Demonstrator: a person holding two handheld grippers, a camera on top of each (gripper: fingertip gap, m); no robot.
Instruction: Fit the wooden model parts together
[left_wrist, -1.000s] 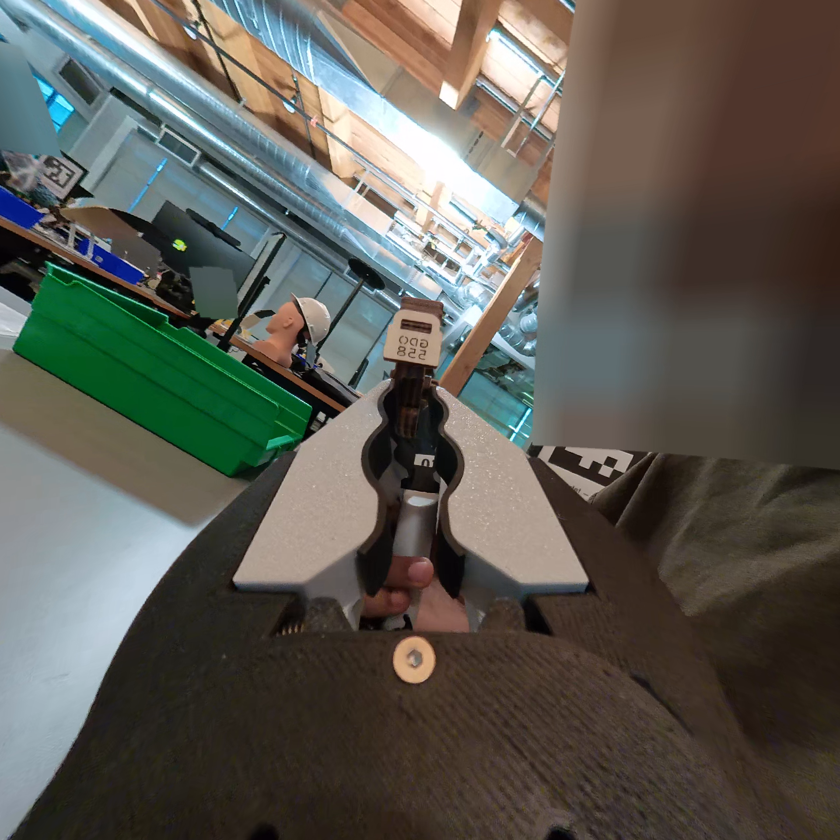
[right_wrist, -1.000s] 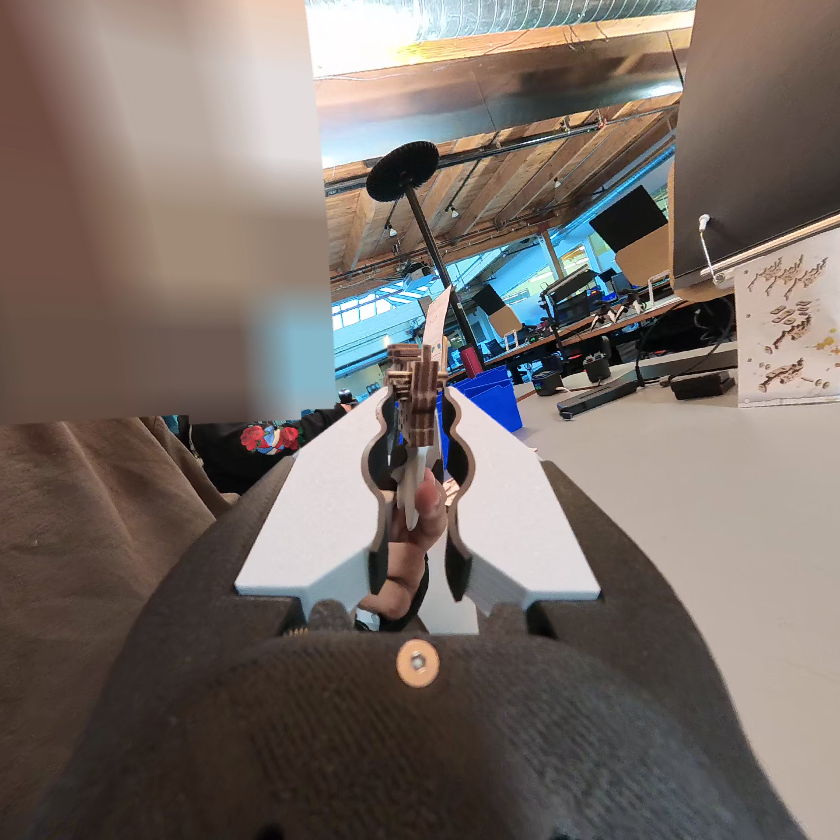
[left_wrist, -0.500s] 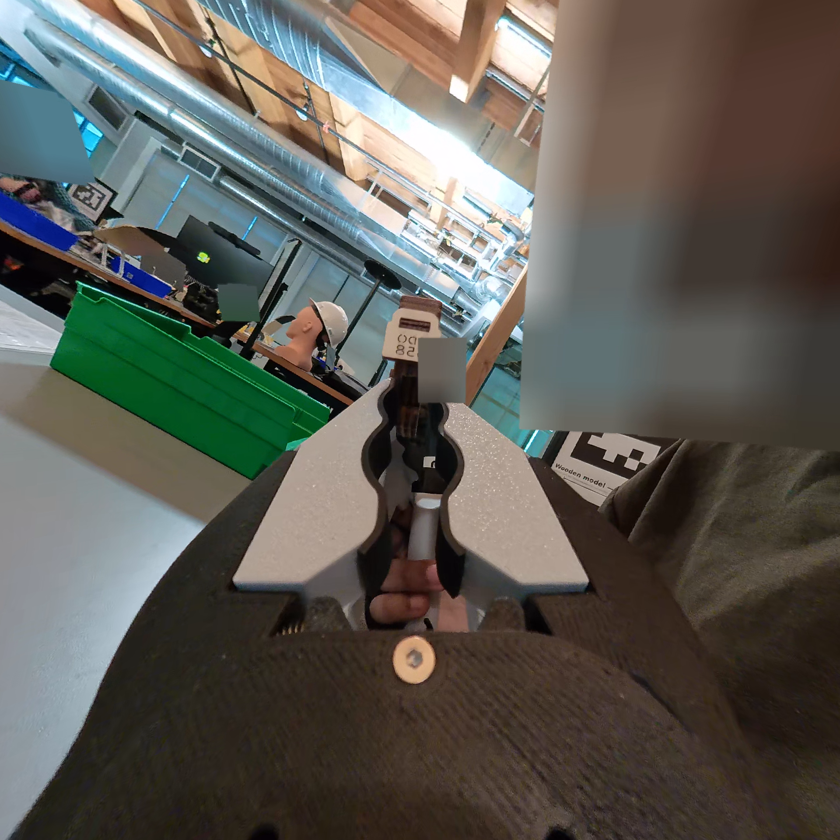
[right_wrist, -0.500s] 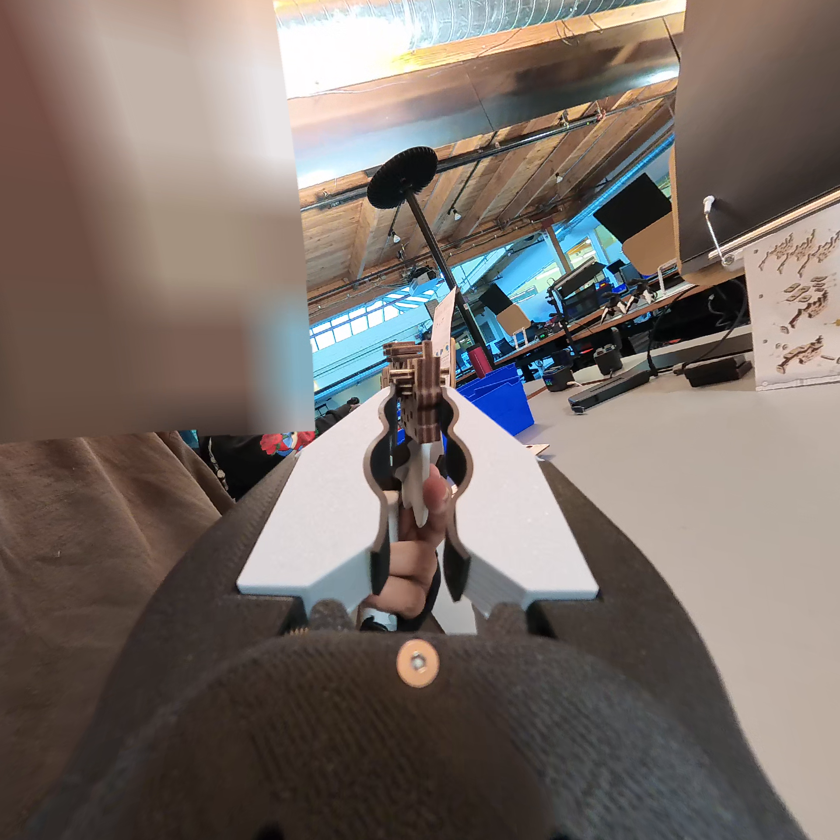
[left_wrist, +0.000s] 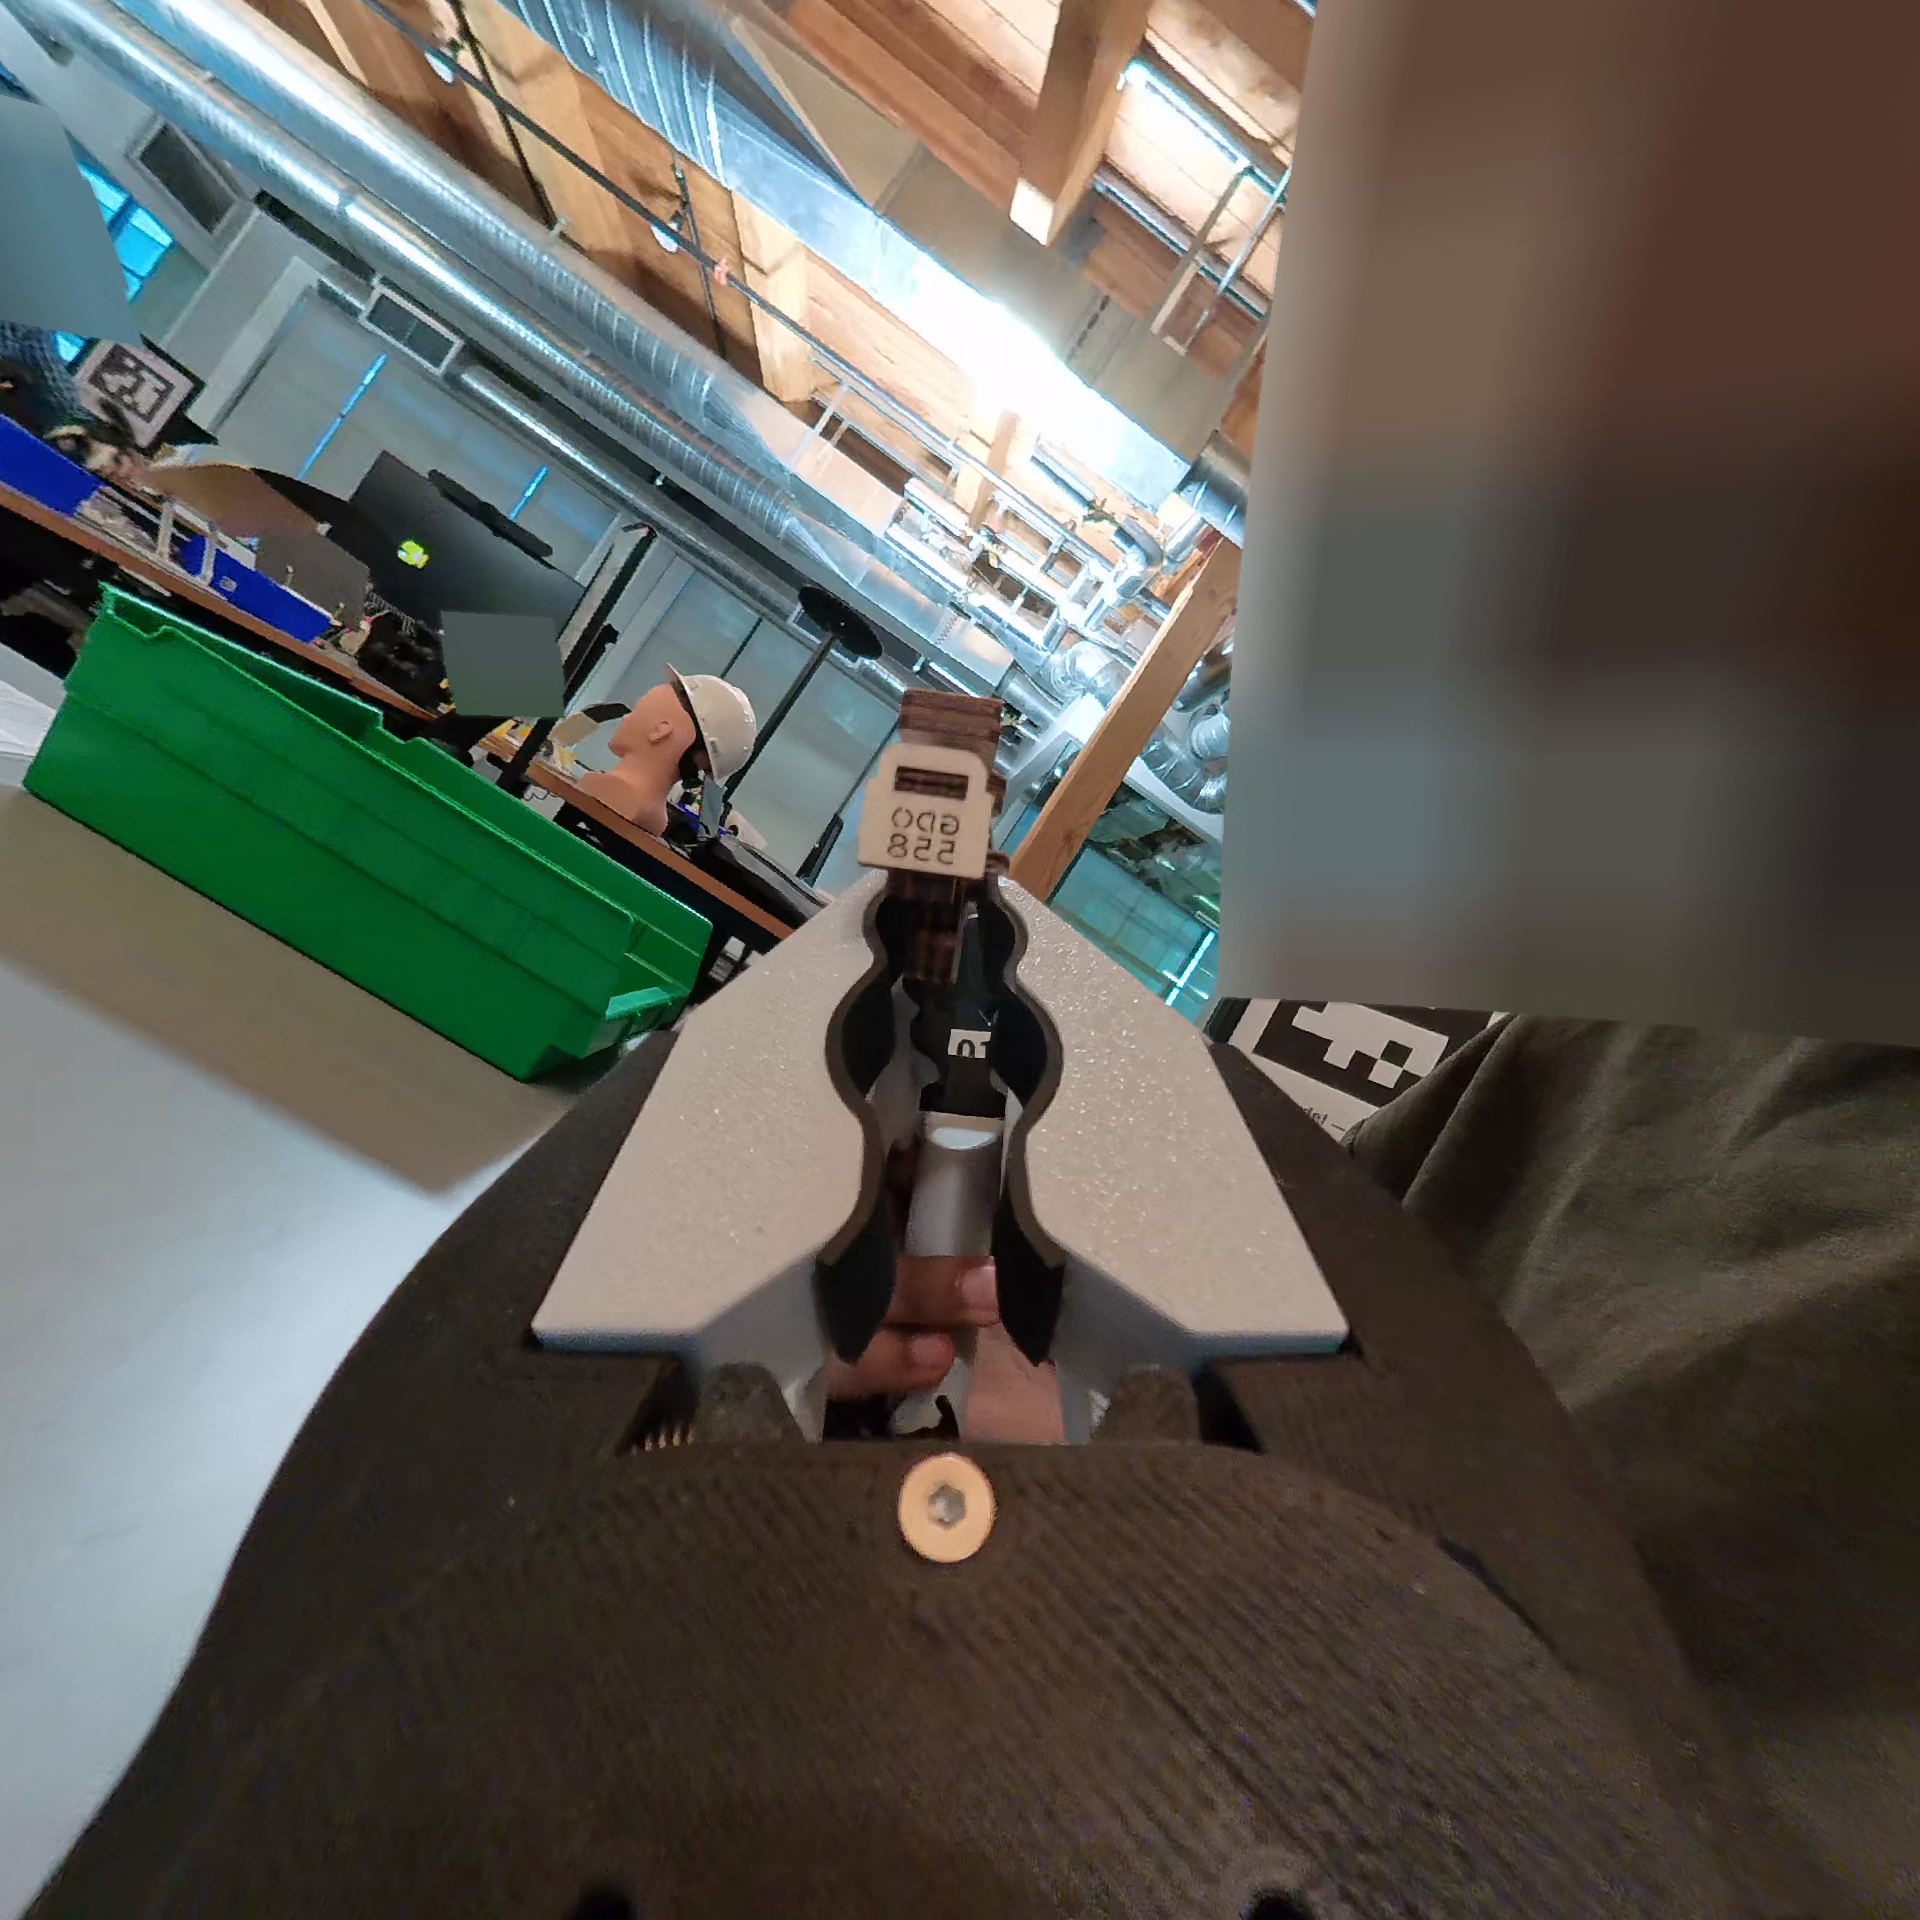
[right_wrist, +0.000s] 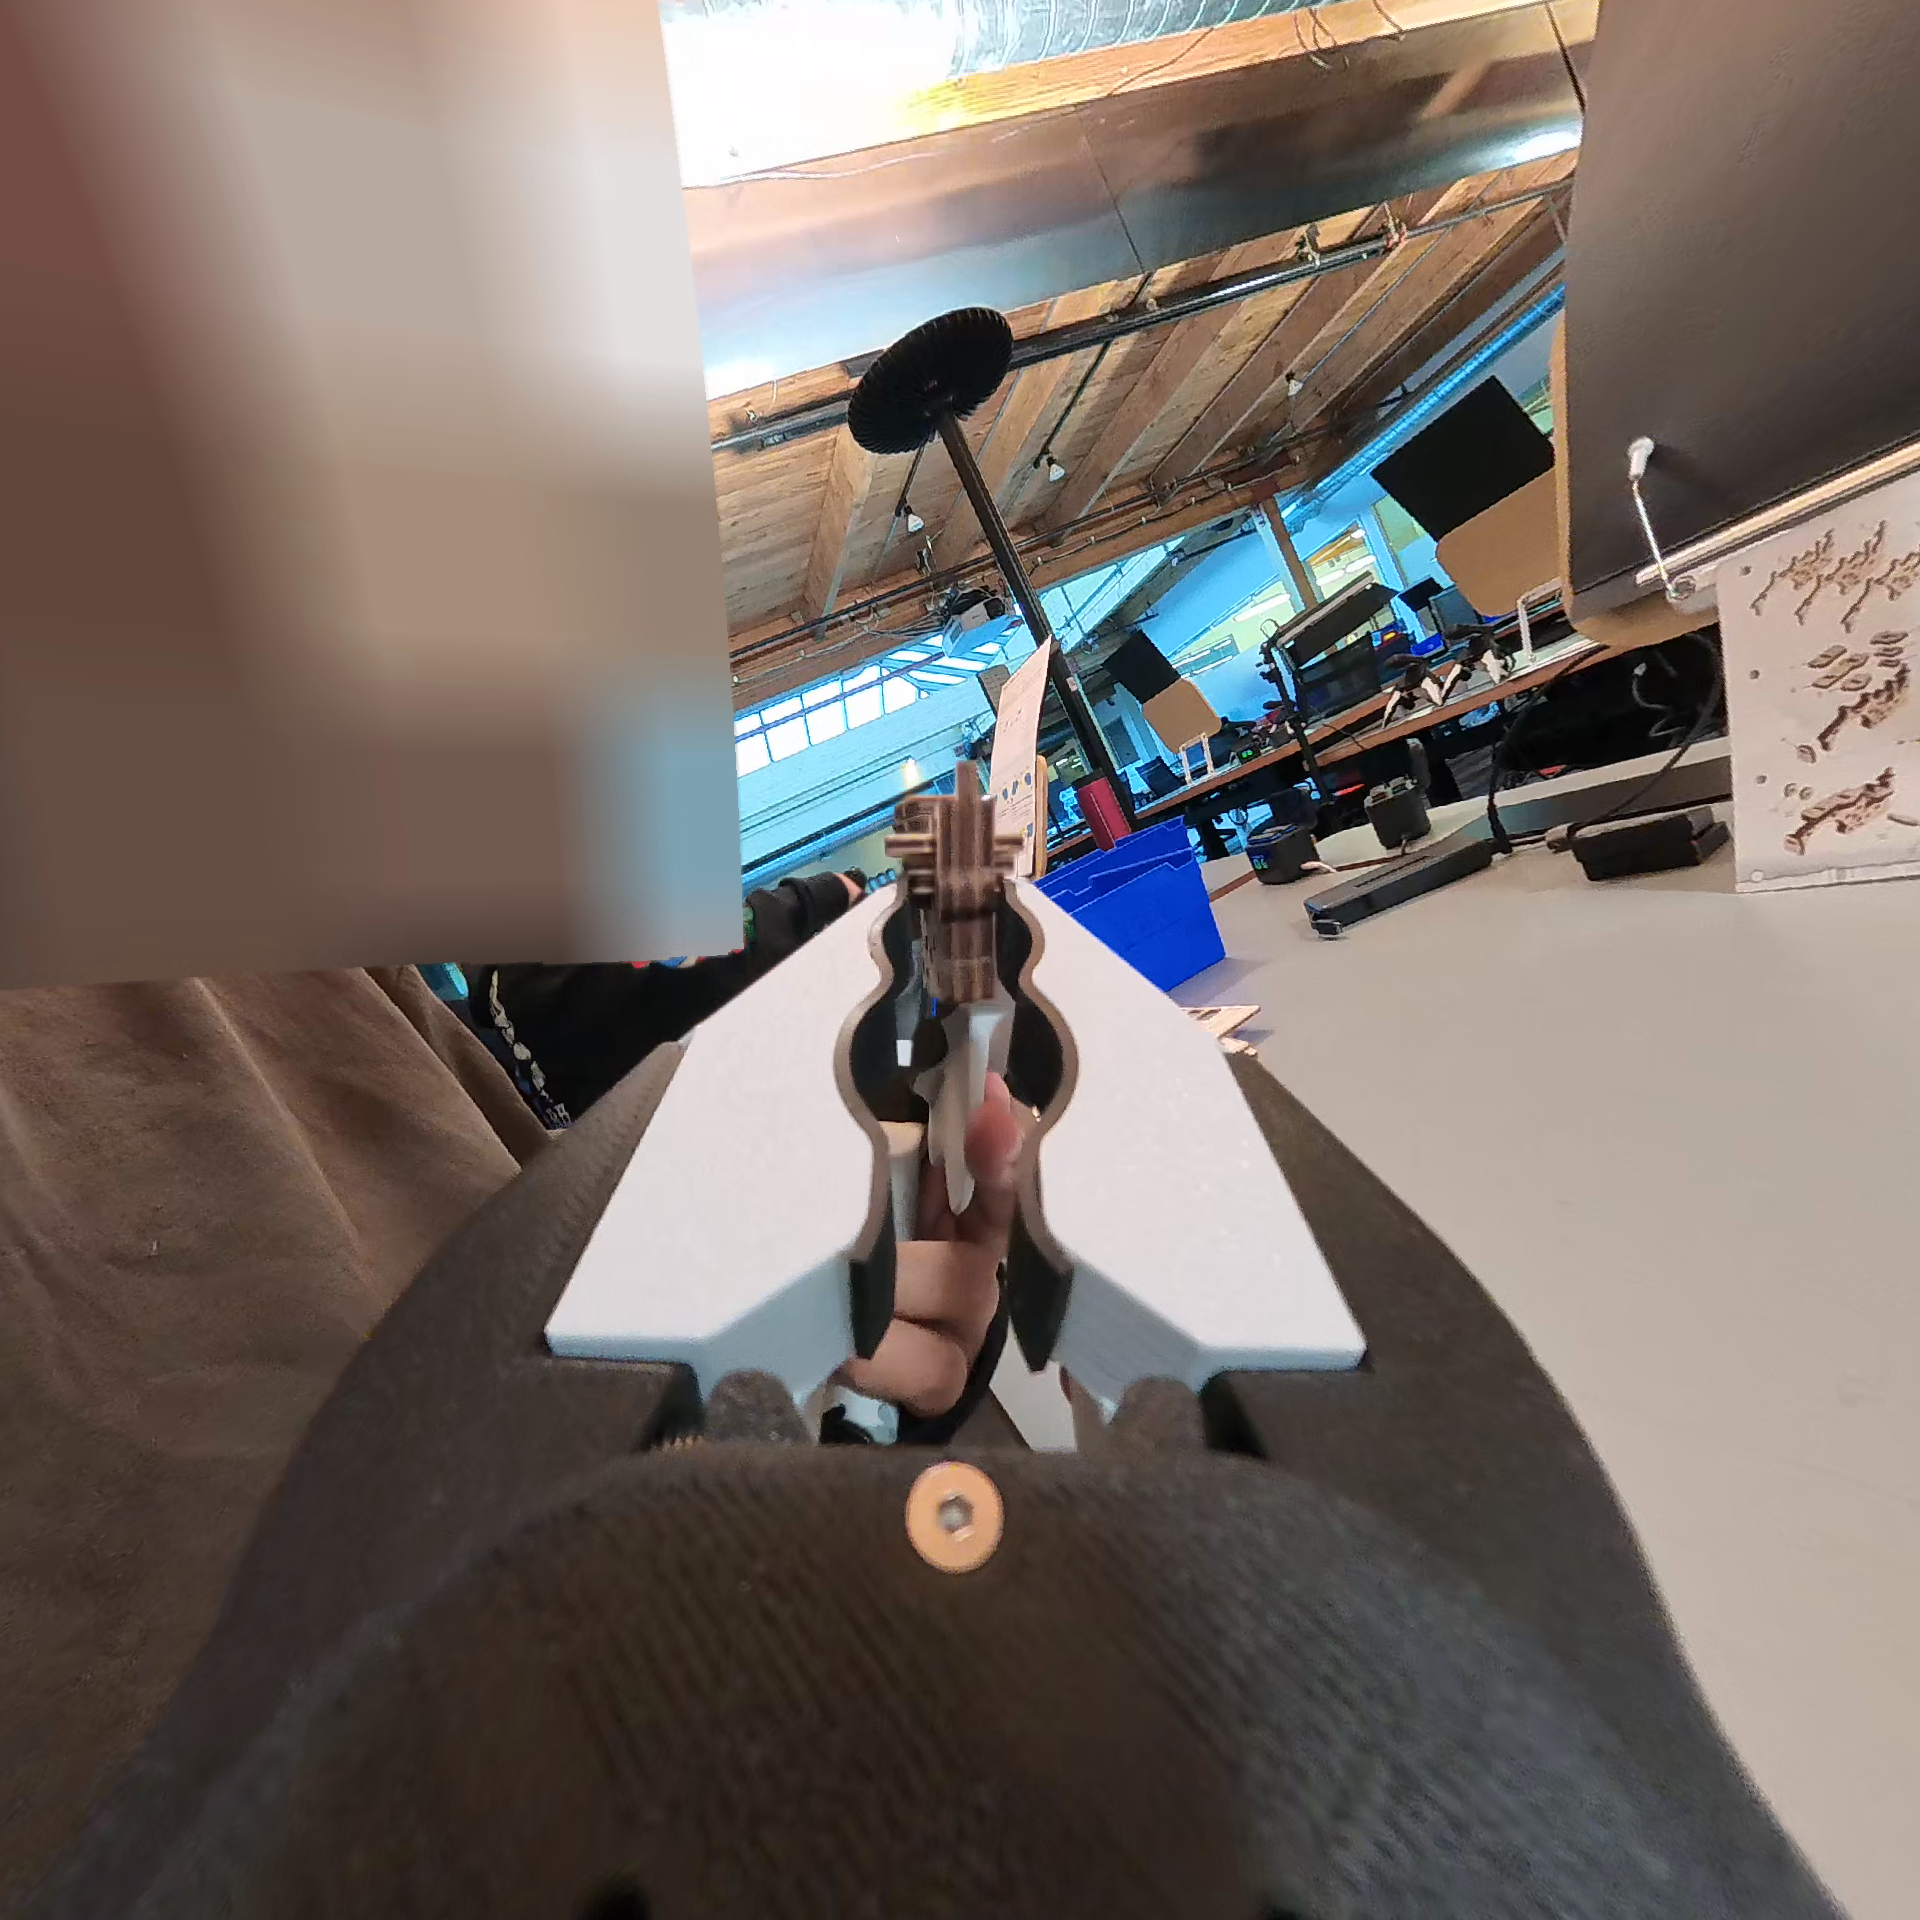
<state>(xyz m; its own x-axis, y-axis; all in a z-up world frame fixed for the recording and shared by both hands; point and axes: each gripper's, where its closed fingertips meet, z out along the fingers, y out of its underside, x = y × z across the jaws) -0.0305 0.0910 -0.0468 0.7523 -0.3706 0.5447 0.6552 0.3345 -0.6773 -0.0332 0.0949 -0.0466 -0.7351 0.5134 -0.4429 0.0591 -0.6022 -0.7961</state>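
Nearest in the left wrist view, the left gripper (left_wrist: 940, 904) is pressed together on a wooden part (left_wrist: 935, 831) that sticks out past the tips at 12 o'clock, a pale plate on its face. In the right wrist view the right gripper (right_wrist: 961, 914) likewise pinches a wooden assembly (right_wrist: 956, 862) of thin layered, slotted pieces. Both parts are held up in the air, well above the grey table (right_wrist: 1558, 1091).

I judge the plywood light and stiff, but its thin tabs are fragile; grip on the flat faces, close to the joint.

How the two parts meet is hidden, since each view shows only its own. A green bin (left_wrist: 343, 852) sits at 9 o'clock, a blue bin (right_wrist: 1143, 904) at 1 o'clock
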